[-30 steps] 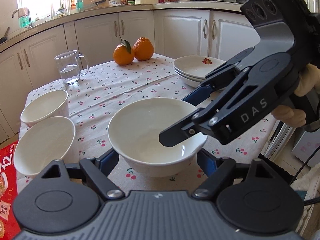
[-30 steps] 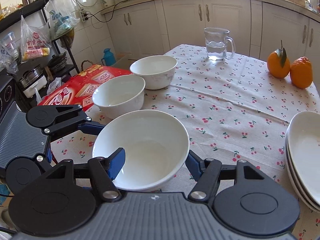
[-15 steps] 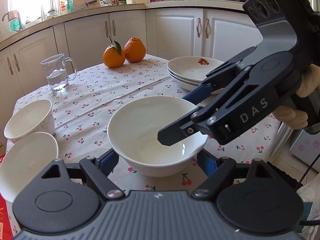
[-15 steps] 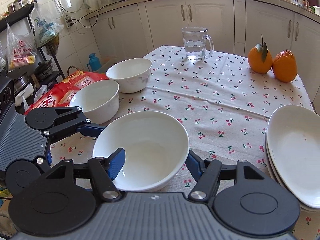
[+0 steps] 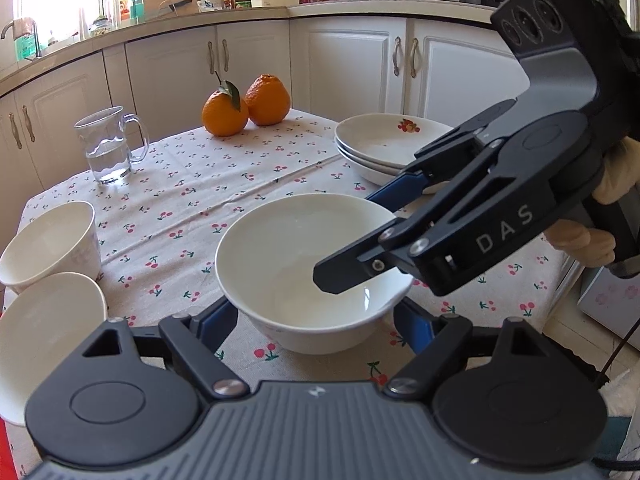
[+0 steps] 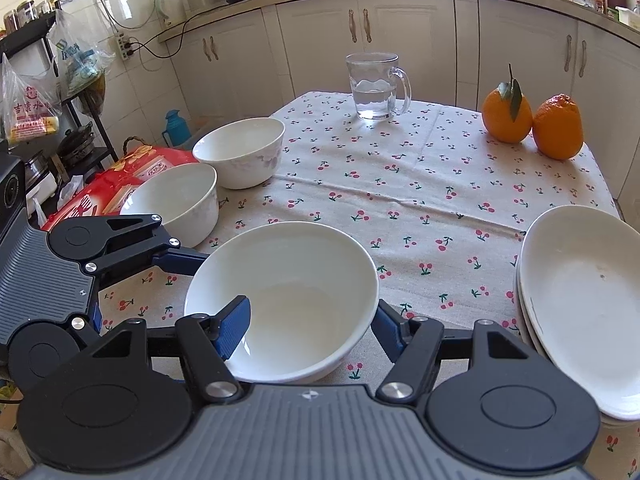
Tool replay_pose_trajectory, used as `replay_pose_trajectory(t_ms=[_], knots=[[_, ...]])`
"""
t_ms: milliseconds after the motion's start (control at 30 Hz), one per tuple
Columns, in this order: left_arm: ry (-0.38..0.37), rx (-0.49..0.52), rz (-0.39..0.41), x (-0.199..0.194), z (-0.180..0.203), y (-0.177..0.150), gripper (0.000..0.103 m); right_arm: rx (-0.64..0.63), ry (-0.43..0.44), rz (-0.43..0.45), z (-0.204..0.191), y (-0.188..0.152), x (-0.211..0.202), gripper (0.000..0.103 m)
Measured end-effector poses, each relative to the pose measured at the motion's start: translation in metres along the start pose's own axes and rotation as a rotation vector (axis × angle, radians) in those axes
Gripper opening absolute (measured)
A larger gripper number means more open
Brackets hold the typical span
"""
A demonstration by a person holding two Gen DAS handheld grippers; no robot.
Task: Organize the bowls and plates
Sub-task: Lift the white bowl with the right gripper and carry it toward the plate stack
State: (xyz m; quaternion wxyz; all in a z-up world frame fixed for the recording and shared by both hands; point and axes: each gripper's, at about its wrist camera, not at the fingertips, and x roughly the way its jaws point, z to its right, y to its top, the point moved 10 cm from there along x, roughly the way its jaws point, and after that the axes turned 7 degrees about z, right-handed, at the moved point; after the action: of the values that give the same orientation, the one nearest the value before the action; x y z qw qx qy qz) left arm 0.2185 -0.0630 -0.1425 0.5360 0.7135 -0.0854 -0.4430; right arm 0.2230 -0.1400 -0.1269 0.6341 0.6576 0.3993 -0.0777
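A wide white bowl (image 5: 288,248) hangs just above the cherry-print tablecloth, held by both grippers. My left gripper (image 5: 314,320) is shut on it, a blue pad on each side of its lower wall. In the right wrist view one left finger (image 6: 176,258) reaches the bowl (image 6: 304,280) from the left. My right gripper (image 6: 310,324) is shut on the bowl's wall, one pad inside and one outside; it comes in from the right as the right gripper (image 5: 352,236) in the left wrist view. Two smaller white bowls (image 6: 240,148) (image 6: 176,196) stand at the table's left. A stack of plates (image 6: 580,300) lies at the right.
A glass mug (image 6: 374,88) of water and two oranges (image 6: 532,120) stand at the table's far side. A red bag (image 6: 120,184) lies on the floor past the left table edge. White cabinets ring the room. A hand (image 5: 580,240) grips the right tool.
Both grippers carried the bowl a little to the right, so the plates show more and the small bowls slid left in view. Both grips look unchanged.
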Motion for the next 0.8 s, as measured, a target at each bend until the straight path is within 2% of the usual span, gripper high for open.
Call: replay_pose_trajectory(t_ms=[300,467,533,600,800], knots=[[0.013,0.017,0.011,-0.002,0.001,-0.001,0.086,0.004,-0.009,0.004,0.0,0.0,0.0,0.073],[0.025,0.009,0.009,-0.002,0.0,-0.001,0.091,-0.002,-0.011,0.006,-0.002,0.0,0.0,0.075],[0.009,-0.014,0.014,-0.002,-0.001,-0.001,0.091,0.002,-0.007,0.002,-0.003,0.0,0.0,0.08],[0.013,-0.034,0.019,-0.004,-0.004,0.0,0.093,0.004,-0.004,0.007,-0.005,-0.001,0.0,0.091],[0.009,-0.044,0.03,-0.01,-0.004,0.0,0.094,-0.023,-0.018,0.031,-0.009,0.004,-0.007,0.102]])
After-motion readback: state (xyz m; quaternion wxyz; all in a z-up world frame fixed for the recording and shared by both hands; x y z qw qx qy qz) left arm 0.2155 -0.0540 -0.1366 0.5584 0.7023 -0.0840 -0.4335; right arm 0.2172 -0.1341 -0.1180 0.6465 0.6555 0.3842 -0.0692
